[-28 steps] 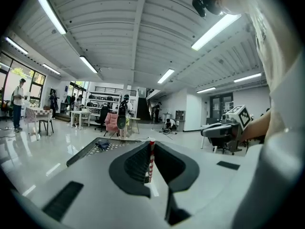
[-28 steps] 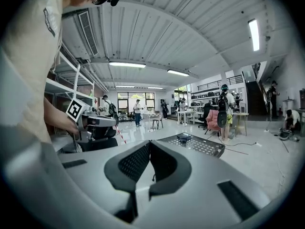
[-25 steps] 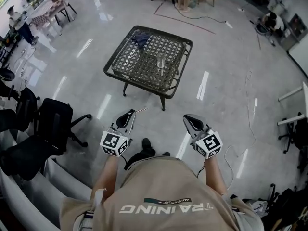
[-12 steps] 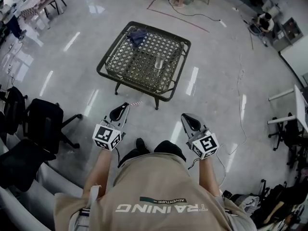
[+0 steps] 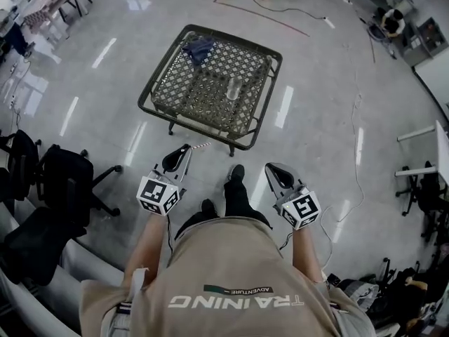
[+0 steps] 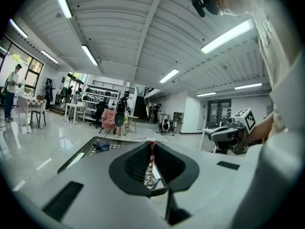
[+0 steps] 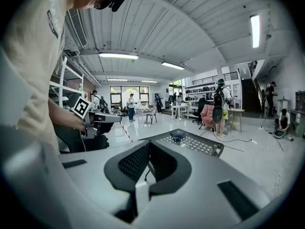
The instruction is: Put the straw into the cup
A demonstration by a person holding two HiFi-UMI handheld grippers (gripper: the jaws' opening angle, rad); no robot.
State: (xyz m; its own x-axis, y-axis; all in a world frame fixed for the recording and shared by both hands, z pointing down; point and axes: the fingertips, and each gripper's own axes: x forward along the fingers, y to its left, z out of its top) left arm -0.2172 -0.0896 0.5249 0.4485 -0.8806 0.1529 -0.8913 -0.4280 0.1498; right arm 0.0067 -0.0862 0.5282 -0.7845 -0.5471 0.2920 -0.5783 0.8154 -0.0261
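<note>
A clear glass cup (image 5: 233,88) stands upright near the middle of the dark lattice table (image 5: 167,105). My left gripper (image 5: 177,160) is held low in front of the person, well short of the table. It is shut on a red-and-white striped straw (image 5: 202,145), whose free end points towards the table. In the left gripper view the straw (image 6: 151,157) stands upright, pinched between the two jaws of the left gripper (image 6: 151,149). My right gripper (image 5: 278,176) is level with the left one. In its own view the right gripper (image 7: 148,156) is shut with nothing between the jaws.
A blue cloth (image 5: 199,48) lies on the table's far left corner. Black office chairs (image 5: 66,177) stand on the left. Cables (image 5: 354,125) trail over the glossy floor on the right. More tables and several people are at the room's far edges.
The person has stepped forward, one foot now ahead, so the table sits a little nearer. Both grippers keep their pose, and the straw stays in the left one.
</note>
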